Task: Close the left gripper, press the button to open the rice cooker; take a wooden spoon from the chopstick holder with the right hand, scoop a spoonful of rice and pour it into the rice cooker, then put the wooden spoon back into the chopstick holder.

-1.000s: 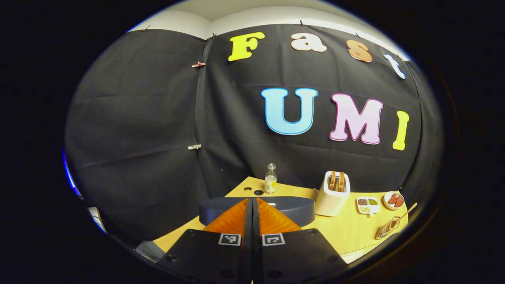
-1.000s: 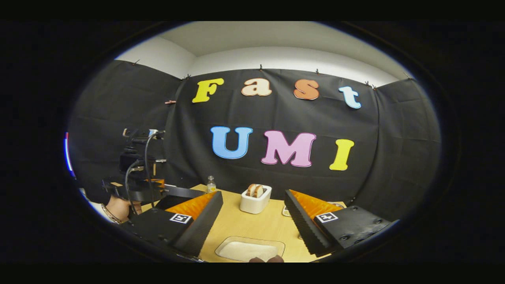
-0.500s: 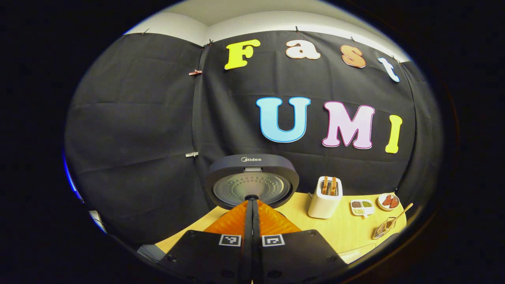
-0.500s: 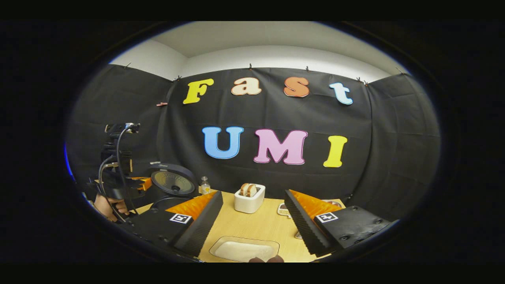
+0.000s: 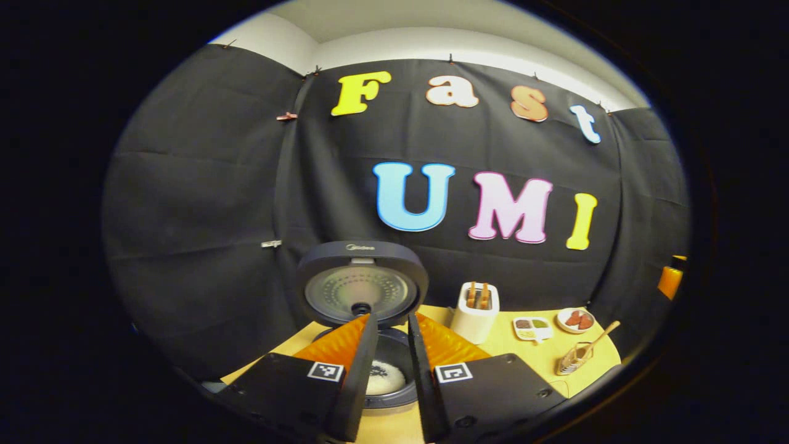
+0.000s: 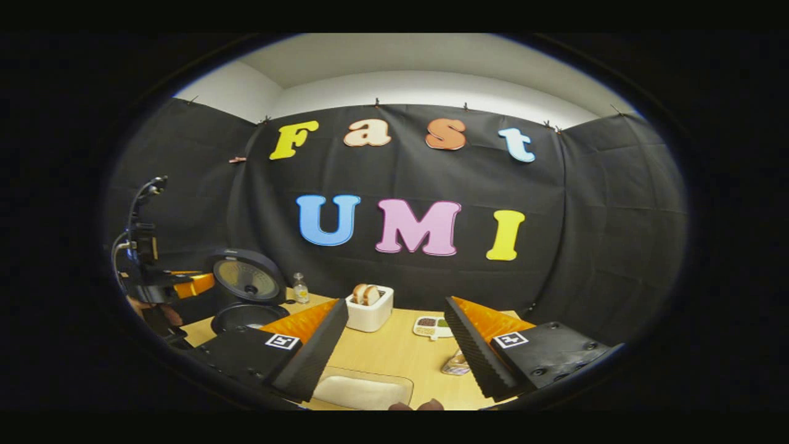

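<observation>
Dark round rice cooker [image 5: 370,308], one, lid up, white rice in pot, just past left gripper [image 5: 389,345], jaws slightly parted, empty. Right gripper [image 6: 394,345] spread wide, empty, over wooden table [image 6: 394,351]. One wooden spoon [image 5: 595,339] leaning in wire chopstick holder [image 5: 572,361] at table's right edge. One white toaster [image 5: 474,314], two slices.

dark rice cooker [image 5: 363,308], lid upright

In the left gripper view the tongs' fingers [image 5: 360,364] cover much of the rice cooker [image 5: 362,290] pot. The food on the small plate [image 5: 575,320] is too small to tell. In the right gripper view the tray [image 6: 360,390] is cut off below.
</observation>
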{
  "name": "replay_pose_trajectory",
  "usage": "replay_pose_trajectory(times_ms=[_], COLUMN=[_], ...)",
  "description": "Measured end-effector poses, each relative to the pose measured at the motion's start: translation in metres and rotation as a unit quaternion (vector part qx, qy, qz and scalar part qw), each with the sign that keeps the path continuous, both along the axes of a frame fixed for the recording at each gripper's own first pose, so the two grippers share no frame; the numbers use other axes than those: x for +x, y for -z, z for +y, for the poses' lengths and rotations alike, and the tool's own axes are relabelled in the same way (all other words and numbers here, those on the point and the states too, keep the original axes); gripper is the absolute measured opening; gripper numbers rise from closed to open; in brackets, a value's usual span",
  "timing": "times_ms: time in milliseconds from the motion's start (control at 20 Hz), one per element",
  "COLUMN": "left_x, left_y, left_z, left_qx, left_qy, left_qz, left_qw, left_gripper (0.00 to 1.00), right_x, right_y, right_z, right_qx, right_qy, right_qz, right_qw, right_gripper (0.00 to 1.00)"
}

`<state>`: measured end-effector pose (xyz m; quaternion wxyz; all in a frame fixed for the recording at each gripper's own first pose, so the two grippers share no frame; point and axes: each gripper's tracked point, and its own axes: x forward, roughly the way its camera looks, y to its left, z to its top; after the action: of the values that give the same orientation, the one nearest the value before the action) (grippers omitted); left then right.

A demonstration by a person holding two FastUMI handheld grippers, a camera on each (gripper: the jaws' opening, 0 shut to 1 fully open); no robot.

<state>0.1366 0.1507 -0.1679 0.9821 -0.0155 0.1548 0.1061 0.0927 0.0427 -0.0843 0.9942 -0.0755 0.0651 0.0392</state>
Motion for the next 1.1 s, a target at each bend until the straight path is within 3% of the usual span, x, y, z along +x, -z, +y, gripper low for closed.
replay_pose_trajectory(times_ms=[300,350,500,950,1000,1100], left_x=[-0.018,-0.022,-0.032,-0.081,-0.086,-0.094], left_y=[-0.013,-0.011,-0.011,-0.026,-0.028,-0.026], left_z=[-0.02,-0.024,-0.035,-0.06,-0.065,-0.076], left_qx=[0.019,0.021,0.007,0.017,0.024,0.033], left_qy=[0.009,0.01,0.005,-0.017,-0.018,-0.016], left_qz=[-0.02,-0.018,-0.017,-0.005,0.0,0.013], left_qw=[1.0,1.0,1.0,1.0,1.0,0.999], left_gripper=[0.51,0.58,0.63,0.78,0.84,0.78], right_x=[0.017,0.021,0.031,0.086,0.095,0.112], right_y=[0.039,0.049,0.076,0.202,0.212,0.23], right_z=[-0.07,-0.084,-0.119,-0.219,-0.228,-0.246], right_qx=[0.008,0.009,0.02,0.102,0.111,0.13], right_qy=[0.048,0.058,0.076,0.14,0.146,0.163], right_qz=[0.023,0.03,0.054,0.142,0.146,0.152], right_qw=[0.999,0.998,0.995,0.975,0.972,0.966], right_gripper=[0.98,0.98,0.98,0.98,0.98,0.99])
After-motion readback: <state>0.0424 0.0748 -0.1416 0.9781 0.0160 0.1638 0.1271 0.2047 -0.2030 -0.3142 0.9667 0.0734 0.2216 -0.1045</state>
